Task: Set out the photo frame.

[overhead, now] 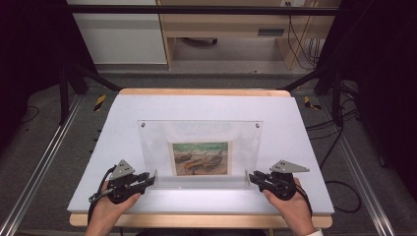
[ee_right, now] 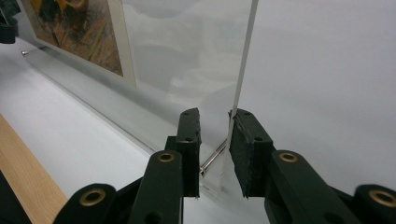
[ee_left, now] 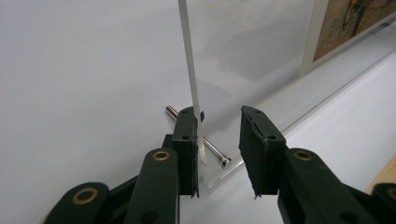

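A clear acrylic picture frame (overhead: 196,132) stands upright on the white board (overhead: 123,123), with a painted boat print (overhead: 200,158) inside. My left gripper (overhead: 150,178) is at its lower left corner. In the left gripper view (ee_left: 218,114), one pad touches the clear sheet (ee_left: 187,46) and the other stands off the metal pin (ee_left: 212,151), so it is open. My right gripper (overhead: 253,177) is at the lower right corner. In the right gripper view (ee_right: 215,115), both pads press on the sheet (ee_right: 245,56) and the pin (ee_right: 214,158), so it is shut on the frame.
The board lies on a wooden table whose near edge (overhead: 196,220) runs just under my hands. Metal rails (overhead: 44,162) flank the table on both sides. Cables (overhead: 339,187) lie on the floor to the right.
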`<act>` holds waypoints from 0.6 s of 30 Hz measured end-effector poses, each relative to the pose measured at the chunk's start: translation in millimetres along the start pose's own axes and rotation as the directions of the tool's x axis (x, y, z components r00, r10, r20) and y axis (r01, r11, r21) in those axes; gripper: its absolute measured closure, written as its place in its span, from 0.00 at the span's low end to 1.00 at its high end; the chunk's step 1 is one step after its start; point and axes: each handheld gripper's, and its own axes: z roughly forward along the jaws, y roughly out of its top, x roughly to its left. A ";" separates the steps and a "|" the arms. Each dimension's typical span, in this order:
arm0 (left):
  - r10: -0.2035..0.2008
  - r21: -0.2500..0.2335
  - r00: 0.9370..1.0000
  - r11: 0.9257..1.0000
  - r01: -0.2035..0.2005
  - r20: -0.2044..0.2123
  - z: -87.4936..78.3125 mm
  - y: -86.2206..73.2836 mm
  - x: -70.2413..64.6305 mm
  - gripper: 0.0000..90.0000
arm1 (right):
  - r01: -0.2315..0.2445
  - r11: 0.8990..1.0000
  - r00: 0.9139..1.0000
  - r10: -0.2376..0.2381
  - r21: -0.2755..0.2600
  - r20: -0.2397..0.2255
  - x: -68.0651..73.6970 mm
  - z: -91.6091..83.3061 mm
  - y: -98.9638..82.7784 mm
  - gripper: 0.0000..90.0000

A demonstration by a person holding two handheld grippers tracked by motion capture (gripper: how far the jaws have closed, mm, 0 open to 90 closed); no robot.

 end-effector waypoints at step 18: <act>0.003 0.007 1.000 1.000 -0.003 0.002 0.4 -1.3 -0.3 0.74 | 0.001 1.000 1.000 -0.001 0.003 0.003 2.3 -0.7 -2.8 0.81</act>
